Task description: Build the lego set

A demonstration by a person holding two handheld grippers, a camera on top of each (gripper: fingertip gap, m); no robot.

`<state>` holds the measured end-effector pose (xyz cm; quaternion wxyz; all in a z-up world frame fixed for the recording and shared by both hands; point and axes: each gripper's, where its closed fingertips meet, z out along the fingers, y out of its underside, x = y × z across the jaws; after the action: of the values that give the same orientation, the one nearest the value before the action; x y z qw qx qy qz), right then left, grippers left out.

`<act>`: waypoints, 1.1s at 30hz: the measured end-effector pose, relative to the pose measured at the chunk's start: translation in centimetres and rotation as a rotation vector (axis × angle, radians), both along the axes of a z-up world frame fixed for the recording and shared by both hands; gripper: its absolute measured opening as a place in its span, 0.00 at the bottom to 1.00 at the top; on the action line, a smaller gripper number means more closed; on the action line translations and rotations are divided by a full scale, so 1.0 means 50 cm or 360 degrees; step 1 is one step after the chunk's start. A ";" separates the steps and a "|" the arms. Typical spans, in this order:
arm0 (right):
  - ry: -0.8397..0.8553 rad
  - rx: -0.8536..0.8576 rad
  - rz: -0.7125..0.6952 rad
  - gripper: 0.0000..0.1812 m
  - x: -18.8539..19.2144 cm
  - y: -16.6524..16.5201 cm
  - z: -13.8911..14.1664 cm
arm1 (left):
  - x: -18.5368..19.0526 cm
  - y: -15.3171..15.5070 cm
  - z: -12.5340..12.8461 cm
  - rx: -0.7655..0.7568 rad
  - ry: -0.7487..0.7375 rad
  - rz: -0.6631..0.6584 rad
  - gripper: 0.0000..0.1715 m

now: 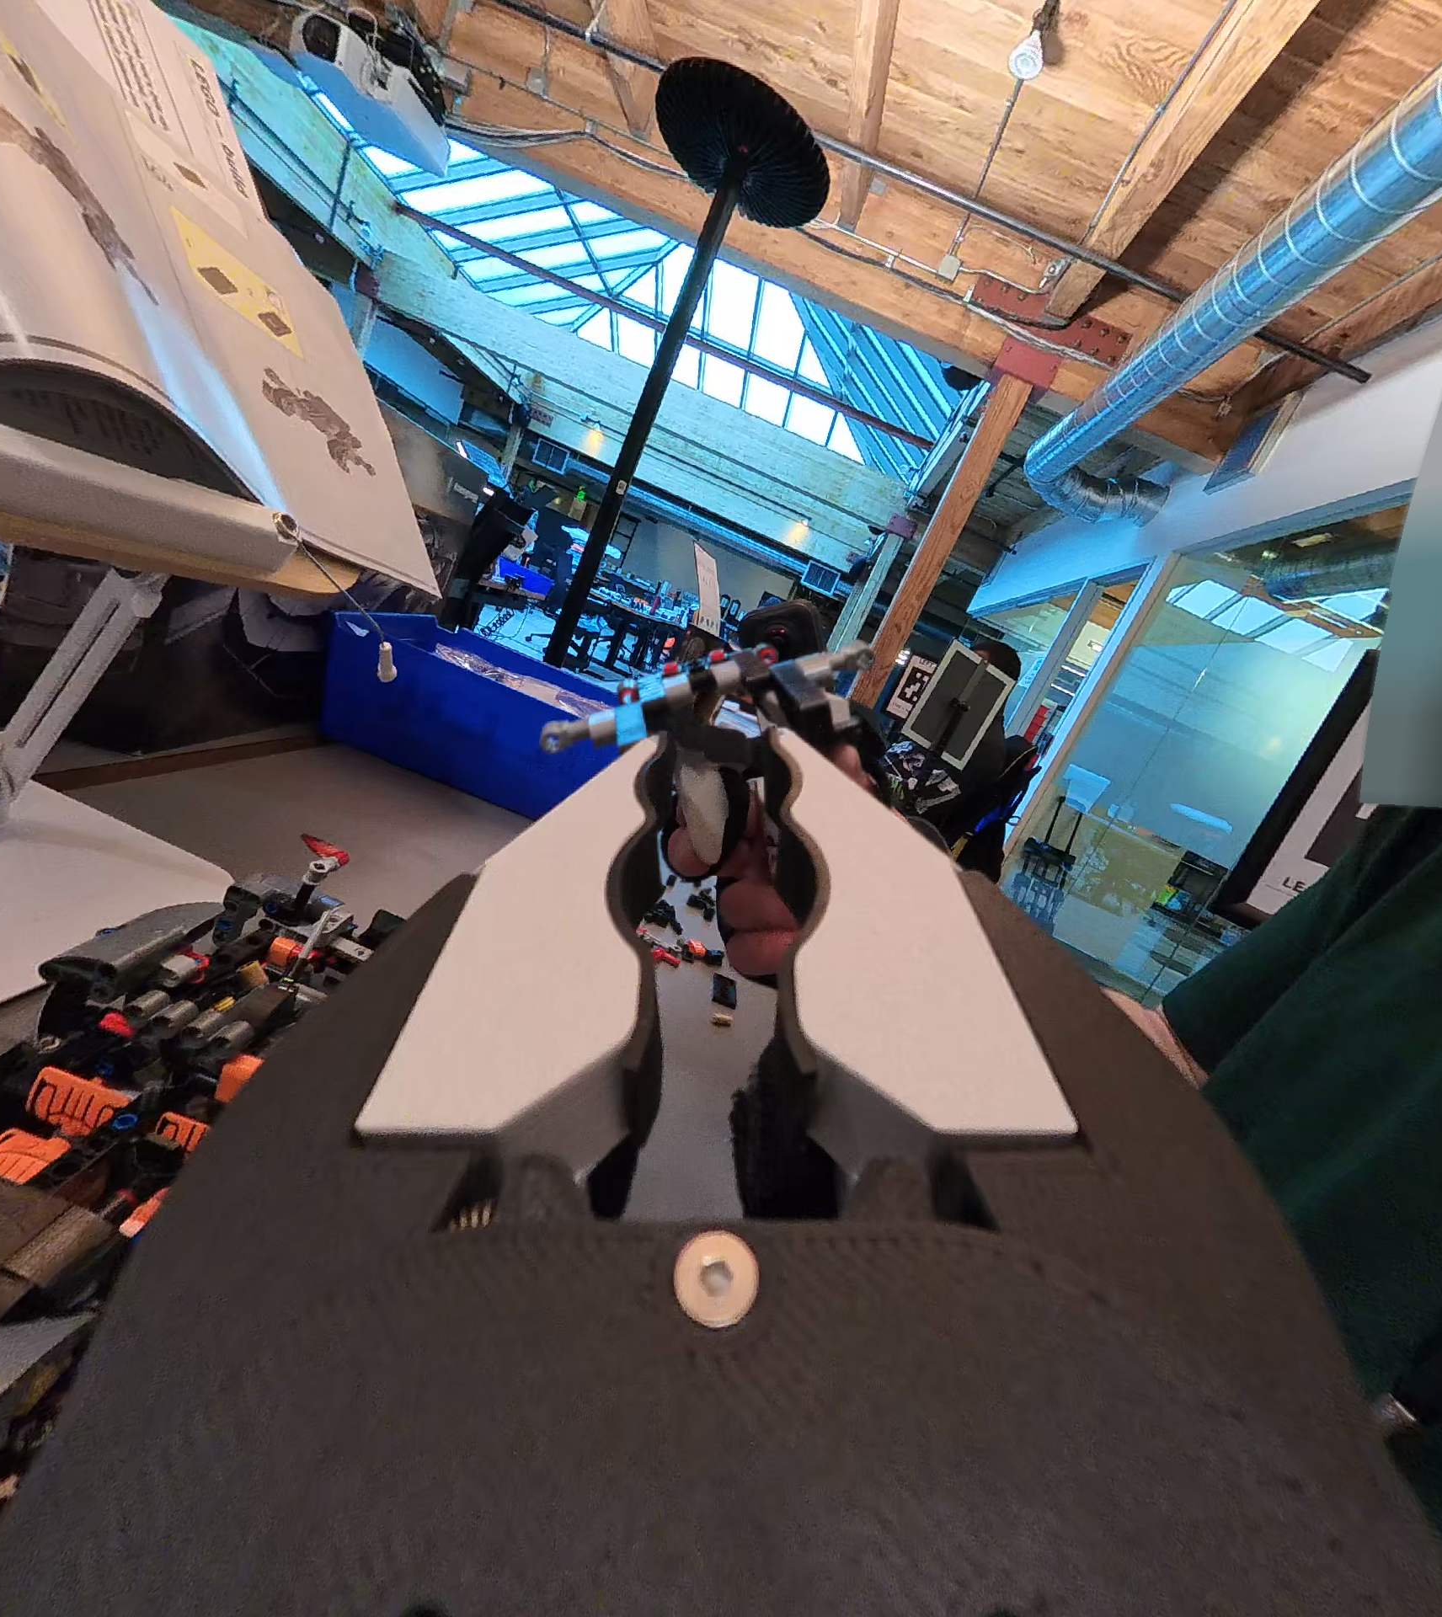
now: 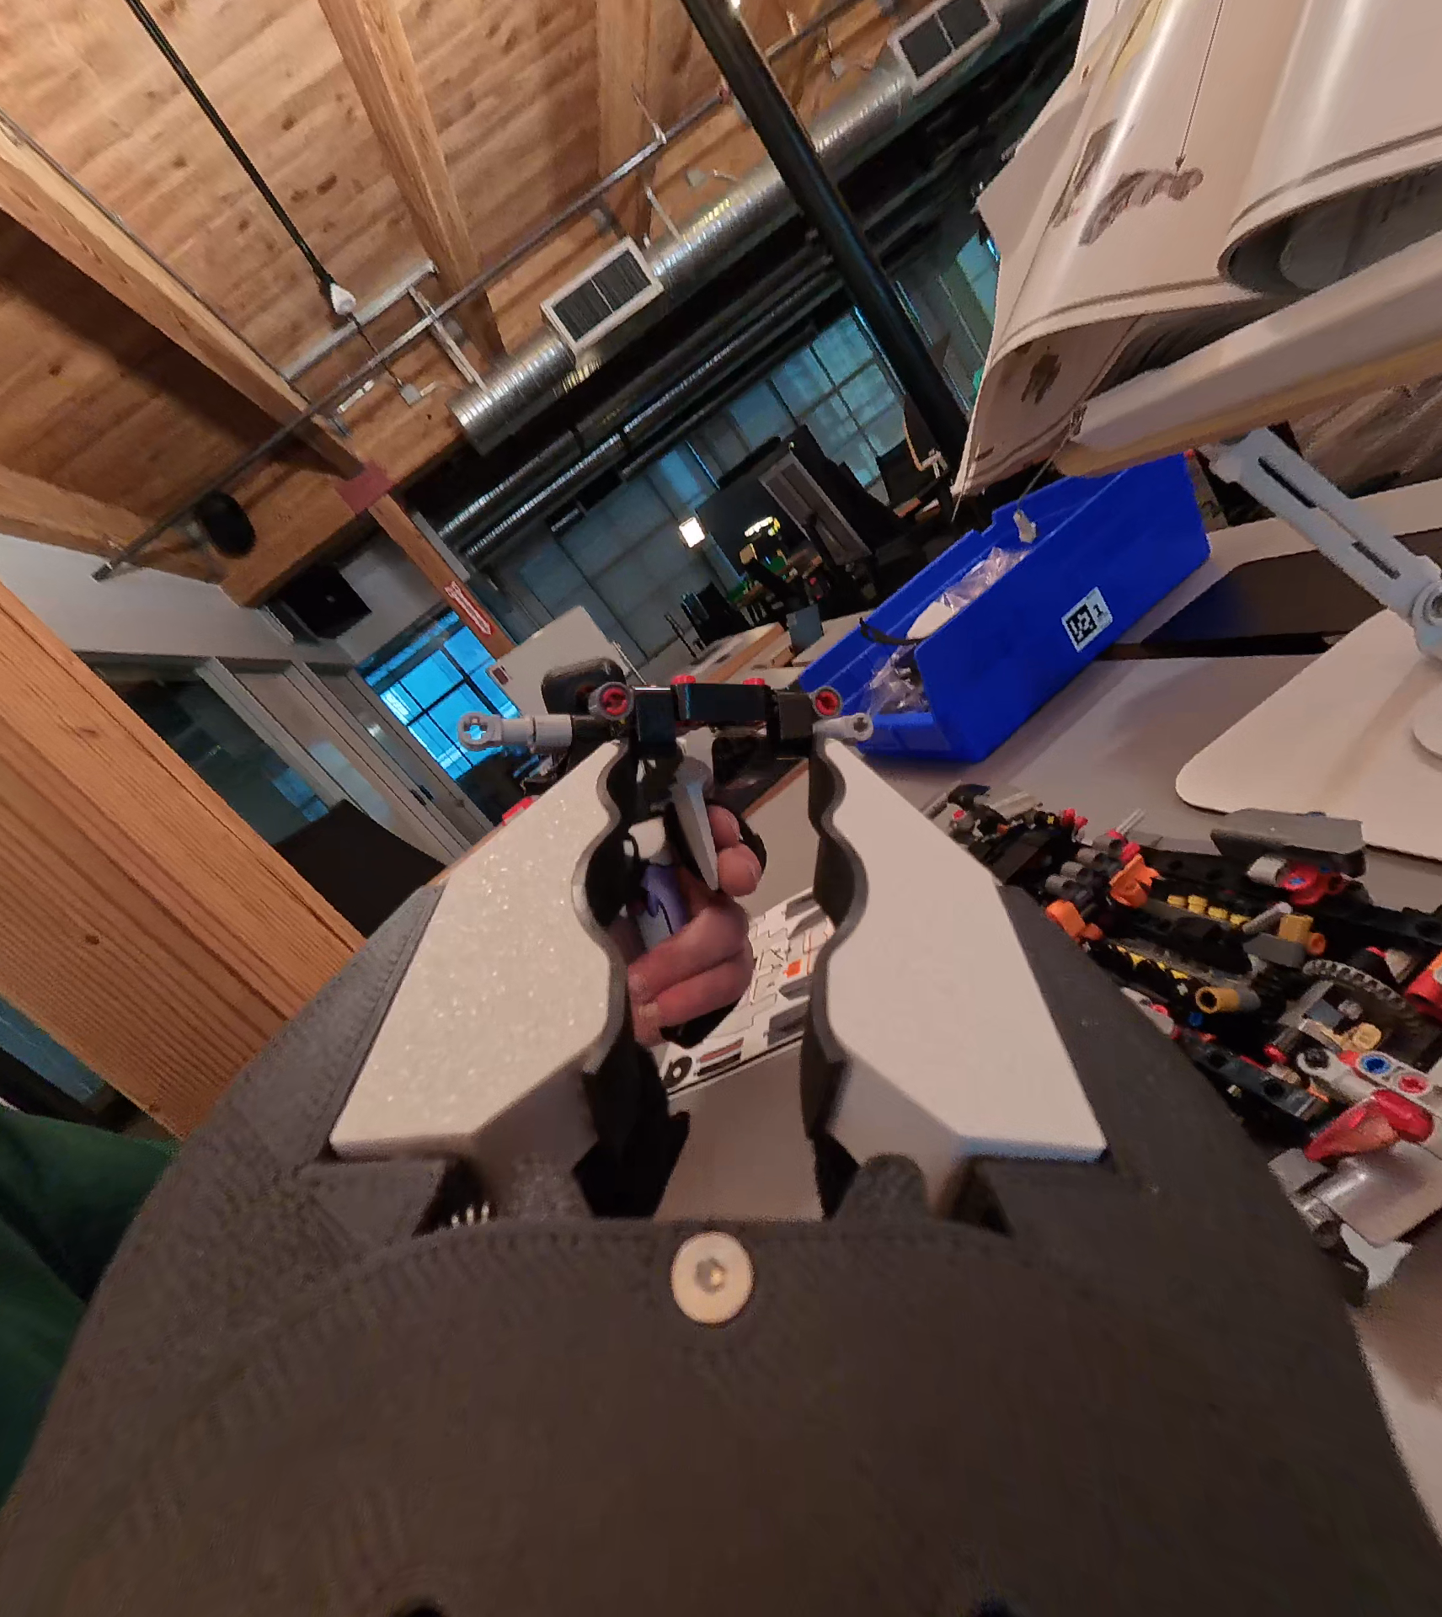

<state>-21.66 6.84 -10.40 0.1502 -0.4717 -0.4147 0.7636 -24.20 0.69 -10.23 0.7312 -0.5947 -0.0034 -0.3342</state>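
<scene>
While both my grippers tilt up above the table, my left gripper (image 1: 716, 744) is clamped on a small black and grey lego sub-assembly (image 1: 704, 691) with red pins and grey ball-joint rods sticking out either side. My right gripper (image 2: 726, 754) stands apart, its tips either side of the same piece (image 2: 669, 713); I cannot tell whether they touch it. The large orange and black lego model (image 2: 1278, 954) lies on the grey table (image 2: 1094, 744), near the blue bin (image 2: 1041, 612), under the open instruction booklet (image 1: 201, 289) on its white stand (image 1: 44, 691)
</scene>
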 end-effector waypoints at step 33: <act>0.0083 -0.0152 -0.0033 0.21 0.001 0.024 0.029 | 0.001 0.005 -0.006 -0.0021 0.0014 0.0006 0.10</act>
<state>-21.61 8.05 -8.96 0.1462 -0.4626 -0.3688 0.7929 -24.13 0.96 -10.55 0.7279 -0.6009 -0.0034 -0.3301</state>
